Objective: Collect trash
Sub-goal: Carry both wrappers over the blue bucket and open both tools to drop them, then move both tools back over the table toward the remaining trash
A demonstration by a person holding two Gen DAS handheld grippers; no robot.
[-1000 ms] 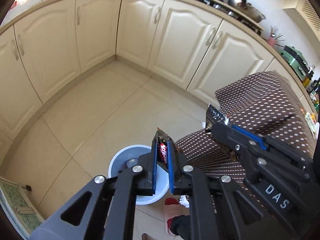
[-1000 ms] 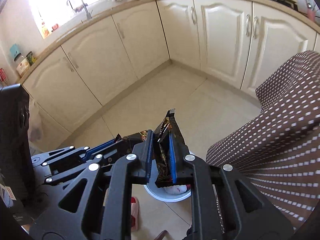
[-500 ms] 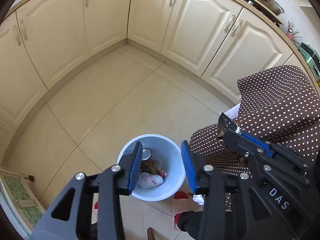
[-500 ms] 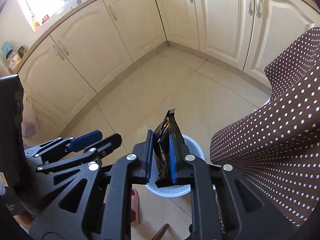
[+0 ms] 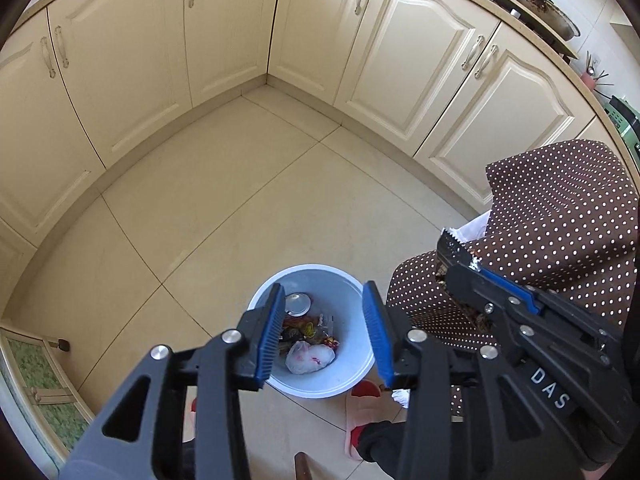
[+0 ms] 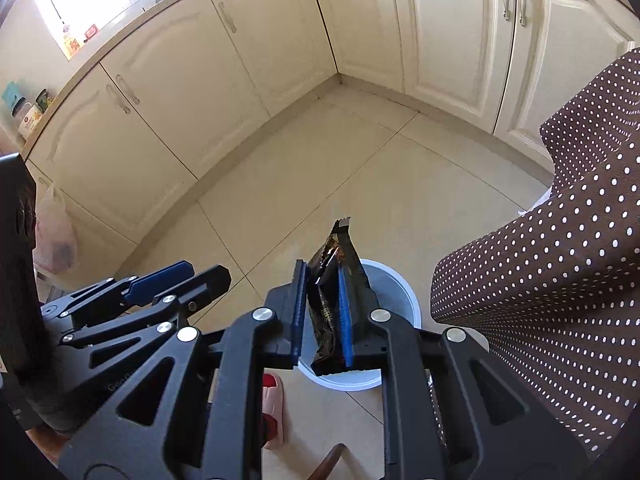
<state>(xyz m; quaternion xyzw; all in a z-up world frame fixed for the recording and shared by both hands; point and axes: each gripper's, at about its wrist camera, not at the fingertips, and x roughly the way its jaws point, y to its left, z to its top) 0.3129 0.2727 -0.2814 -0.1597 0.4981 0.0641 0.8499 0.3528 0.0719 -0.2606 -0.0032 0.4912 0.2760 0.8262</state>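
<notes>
A white trash bin (image 5: 348, 380) stands on the tile floor below both grippers, holding wrappers, a crumpled white bag (image 5: 310, 360) and a round metal lid (image 5: 298, 304). My left gripper (image 5: 324, 336) is open and empty directly above the bin. My right gripper (image 6: 322, 312) is shut on a black and gold snack wrapper (image 6: 336, 280) and holds it over the bin's rim (image 6: 404, 292). The right gripper also shows in the left wrist view (image 5: 460, 268), to the right of the bin, with the wrapper's serrated edge (image 5: 450, 242) sticking out.
A table with a brown polka-dot cloth (image 5: 560, 208) stands just right of the bin. Cream cabinets (image 5: 224, 40) line the corner behind. Red and pink slippers (image 5: 360, 416) lie by the bin. A plastic bag (image 6: 54, 236) hangs at far left.
My left gripper opened and let its wrapper drop into the bin. Both views tilted down toward the bin. The right gripper kept its hold on the black wrapper.
</notes>
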